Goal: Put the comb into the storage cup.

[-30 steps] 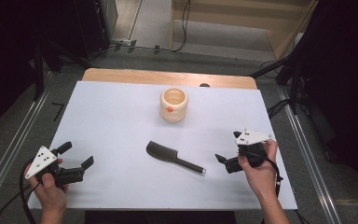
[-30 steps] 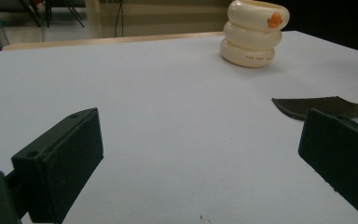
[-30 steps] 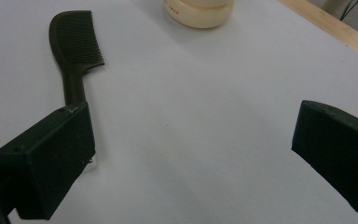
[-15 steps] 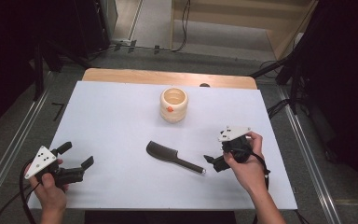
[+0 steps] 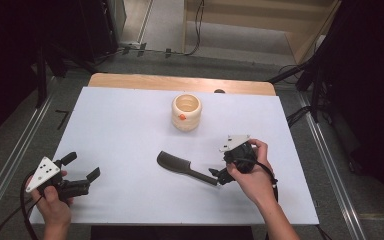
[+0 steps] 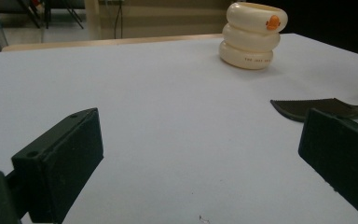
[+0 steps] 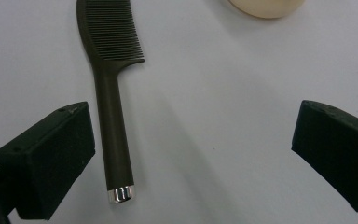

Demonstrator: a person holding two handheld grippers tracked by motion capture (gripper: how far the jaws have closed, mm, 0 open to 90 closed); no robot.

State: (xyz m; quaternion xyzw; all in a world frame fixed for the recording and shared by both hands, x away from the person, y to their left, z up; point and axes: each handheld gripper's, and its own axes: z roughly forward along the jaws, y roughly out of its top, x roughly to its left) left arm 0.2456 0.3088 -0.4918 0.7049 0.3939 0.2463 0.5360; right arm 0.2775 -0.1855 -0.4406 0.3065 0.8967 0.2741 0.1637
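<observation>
A dark comb (image 5: 185,167) lies flat on the white table (image 5: 130,130), teeth end to the left, its handle pointing at my right gripper (image 5: 219,176). In the right gripper view the comb (image 7: 109,70) sits just inside the left jaw, its silver cap (image 7: 121,193) on the table; that right gripper (image 7: 191,154) is open with nothing held. A cream ringed cup (image 5: 186,112) with an orange mark stands upright beyond the comb. My left gripper (image 5: 82,167) rests open at the front left corner, facing the cup (image 6: 251,35) and the comb's teeth end (image 6: 326,108).
A wooden strip (image 5: 180,82) borders the table's far edge. Metal rails (image 5: 10,165) run along both sides, with dark stands and cables on the floor beyond. The cup's base (image 7: 265,7) shows at the top of the right gripper view.
My right gripper has moved left and slightly forward, from the table's right side to the comb's handle end. The left gripper, comb and cup have not moved.
</observation>
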